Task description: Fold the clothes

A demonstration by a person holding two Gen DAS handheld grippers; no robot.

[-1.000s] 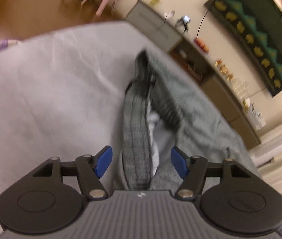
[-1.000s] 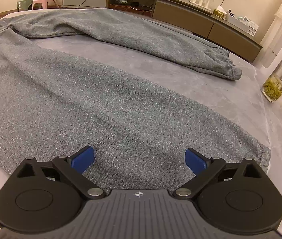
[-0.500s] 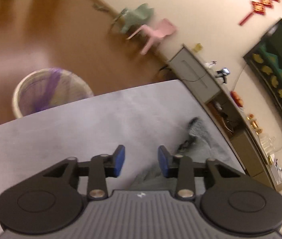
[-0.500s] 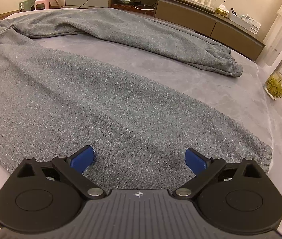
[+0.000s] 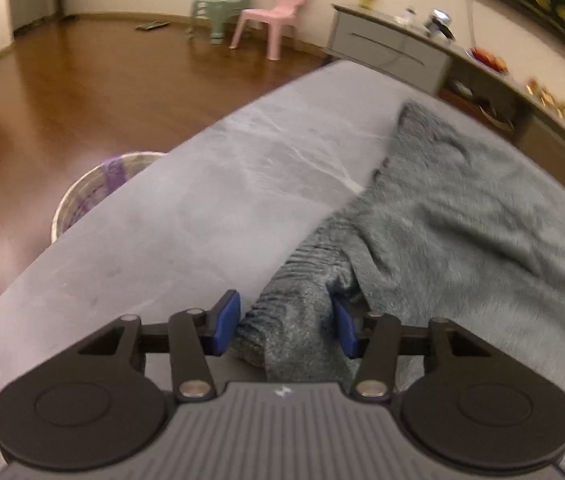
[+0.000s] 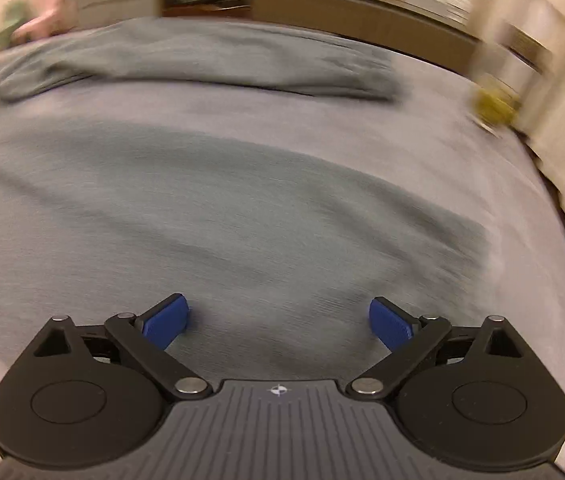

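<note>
Grey fleece trousers point(image 5: 462, 208) lie spread over a grey pad point(image 5: 202, 208) that covers the table, and the ribbed waistband point(image 5: 302, 280) is bunched up between the blue pads of the left gripper point(image 5: 286, 328). The pads stand a little apart with cloth filling the gap, the right-hand one half buried in a fold; whether they pinch the cloth I cannot tell. The right gripper point(image 6: 278, 320) has its fingers spread wide and holds nothing, hovering low over the near leg point(image 6: 242, 220), whose cuff ends toward 3 o'clock. The far leg point(image 6: 186, 64) lies apart at 12 o'clock. The right view is smeared with motion.

As I judge it, the step in hand is taking hold of the waist end while the legs lie splayed, unfolded. The next move calls for a firm grip on the waistband and a second hold on a leg, so that one leg can be carried over the other without dragging the whole garment.

Round about: a basket point(image 5: 98, 192) on the floor at 10 o'clock off the table's edge, two small chairs point(image 5: 254, 16) at 12 o'clock, a sideboard point(image 5: 394, 52) at 1 o'clock. Nothing stands on the pad itself in the way; the bunched waist is the snag.
</note>
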